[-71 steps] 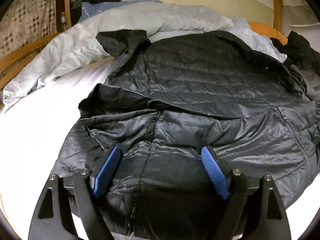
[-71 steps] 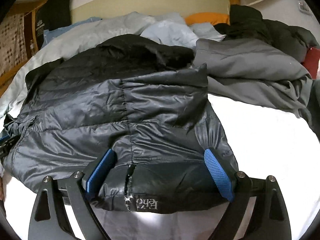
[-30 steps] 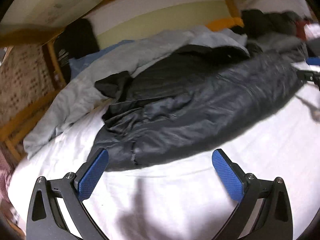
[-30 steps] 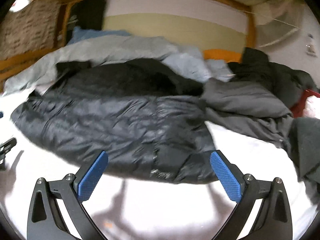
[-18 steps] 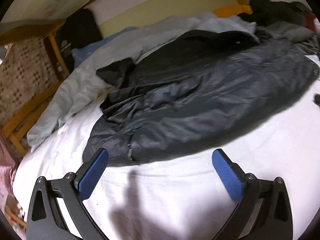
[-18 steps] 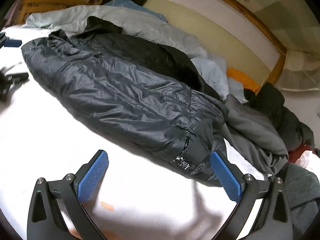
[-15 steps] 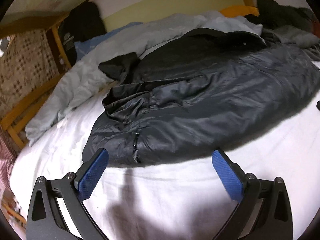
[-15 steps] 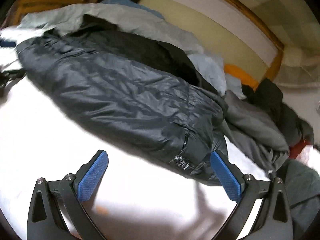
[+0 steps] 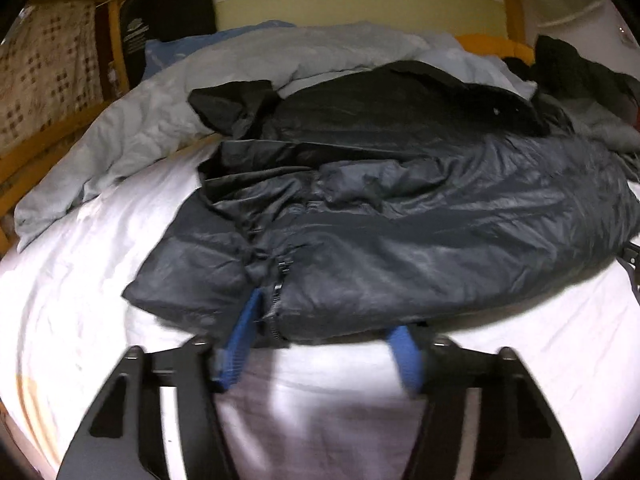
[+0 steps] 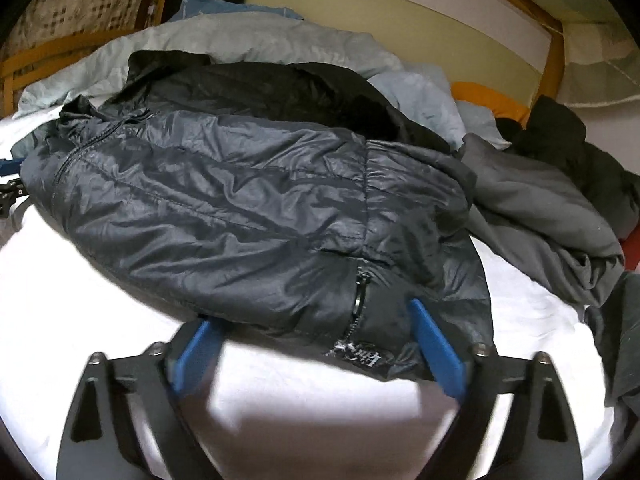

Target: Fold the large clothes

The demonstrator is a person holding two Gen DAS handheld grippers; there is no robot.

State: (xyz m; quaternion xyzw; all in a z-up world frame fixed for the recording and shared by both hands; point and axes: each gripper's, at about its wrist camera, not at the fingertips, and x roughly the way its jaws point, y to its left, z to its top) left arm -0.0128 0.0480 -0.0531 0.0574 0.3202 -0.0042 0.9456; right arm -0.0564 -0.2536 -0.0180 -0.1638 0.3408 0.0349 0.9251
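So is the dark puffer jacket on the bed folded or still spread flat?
Folded: the dark puffer jacket lies doubled over into a long band across the white sheet, its upper layer covering the lower.

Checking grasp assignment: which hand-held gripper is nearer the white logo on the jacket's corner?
Right. The right hand-held gripper straddles the jacket corner, with the logo between its fingers. The left hand-held gripper is at the jacket's opposite end, by the other zipper.

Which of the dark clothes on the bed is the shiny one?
The puffy jacket right by the right gripper. It gleams and has zips; the grey top and black heap beside it look dull.
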